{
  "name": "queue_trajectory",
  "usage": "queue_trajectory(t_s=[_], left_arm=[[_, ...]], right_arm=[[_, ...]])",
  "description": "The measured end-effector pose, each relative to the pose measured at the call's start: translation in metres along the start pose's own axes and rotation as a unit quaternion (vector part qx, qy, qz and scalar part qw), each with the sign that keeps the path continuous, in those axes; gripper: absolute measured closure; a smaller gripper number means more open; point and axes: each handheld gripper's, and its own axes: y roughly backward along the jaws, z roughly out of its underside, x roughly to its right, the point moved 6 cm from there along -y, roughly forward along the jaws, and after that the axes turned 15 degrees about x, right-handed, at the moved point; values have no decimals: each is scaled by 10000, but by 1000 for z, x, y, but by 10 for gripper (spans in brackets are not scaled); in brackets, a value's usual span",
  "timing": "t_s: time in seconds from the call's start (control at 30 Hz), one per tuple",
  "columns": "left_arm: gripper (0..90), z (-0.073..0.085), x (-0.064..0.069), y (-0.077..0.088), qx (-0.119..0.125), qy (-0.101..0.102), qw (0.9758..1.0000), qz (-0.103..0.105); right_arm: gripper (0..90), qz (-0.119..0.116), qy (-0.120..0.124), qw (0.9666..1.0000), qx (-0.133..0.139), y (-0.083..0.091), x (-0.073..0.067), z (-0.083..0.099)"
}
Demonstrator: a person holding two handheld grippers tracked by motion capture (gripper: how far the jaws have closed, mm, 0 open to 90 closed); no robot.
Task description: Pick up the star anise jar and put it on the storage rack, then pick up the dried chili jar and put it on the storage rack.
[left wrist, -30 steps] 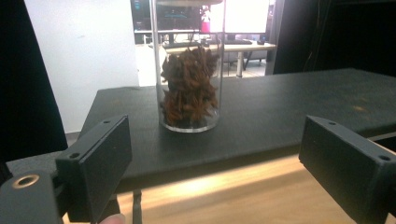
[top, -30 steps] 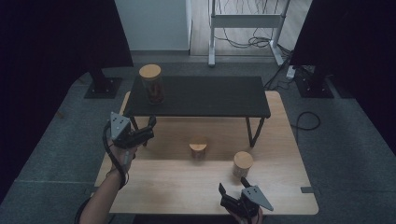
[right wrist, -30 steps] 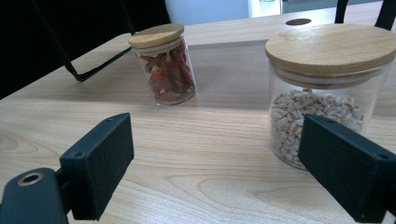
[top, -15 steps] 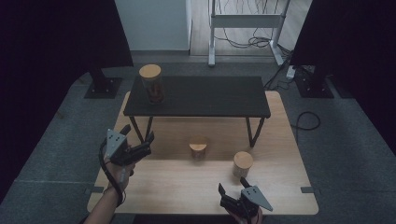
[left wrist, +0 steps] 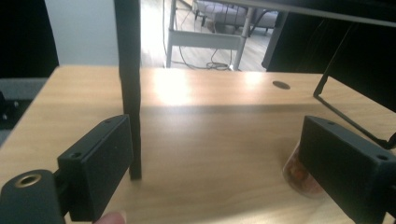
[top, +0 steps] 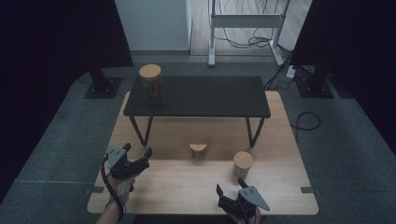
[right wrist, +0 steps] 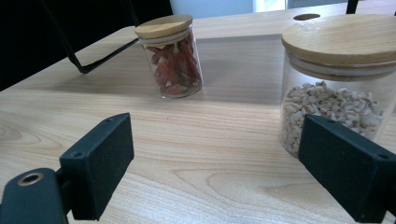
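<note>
Hovering low over the near-left part of the bench (top: pixel 154 196), the left gripper (top: pixel 145 155) points toward the black shelf leg (left wrist: pixel 128 93); its jaws stand wide with nothing between them, though they have just been closing a little. In the left gripper view the red-filled jar (left wrist: pixel 299 170) peeks out past the right-hand jaw — close by, but not yet lined up for a grasp. The right gripper (top: pixel 224 198) rests at the near edge, also open and empty-handed; the right gripper view looks along its jaws at the two jars standing on the bench: the red-filled one (right wrist: pixel 170 56) farther off and upright, and the jar of pale grains (right wrist: pixel 334 84) just beside the right-hand jaw, apart from it. Both carry wooden lids, so they are likely to be taken round the glass body rather than from above. A third jar (top: pixel 152 84) stands on the left end of the black shelf (top: pixel 210 95), which straddles the bench; my guess is that the jars below are bound for the same spot — hence the left gripper coming in low and level, where a side grip on a short round jar is easiest, while the right waits out of the way.
</note>
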Motion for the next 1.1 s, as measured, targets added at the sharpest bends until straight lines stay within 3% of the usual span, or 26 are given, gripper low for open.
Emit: queue_trajectory(t_s=[0.27,0.57,0.8,1.0,1.1], left_arm=[[103,9,-3,3,-172,-77,9997,128],[103,17,-6,5,-346,-26,9992,217],[97,14,-3,8,-221,-28,9992,345],[92,14,-1,10,-199,-71,9988,433],[89,16,0,11,-235,0,9984,508]], right_arm=[[100,-49,39,10000,-23,-1,-1,0],[100,-143,104,9998,-35,0,-2,-1],[76,-171,9,9998,106,3,-4,-7],[55,-308,156,9994,59,-1,-12,-12],[48,-320,225,9992,18,-4,-16,-13]])
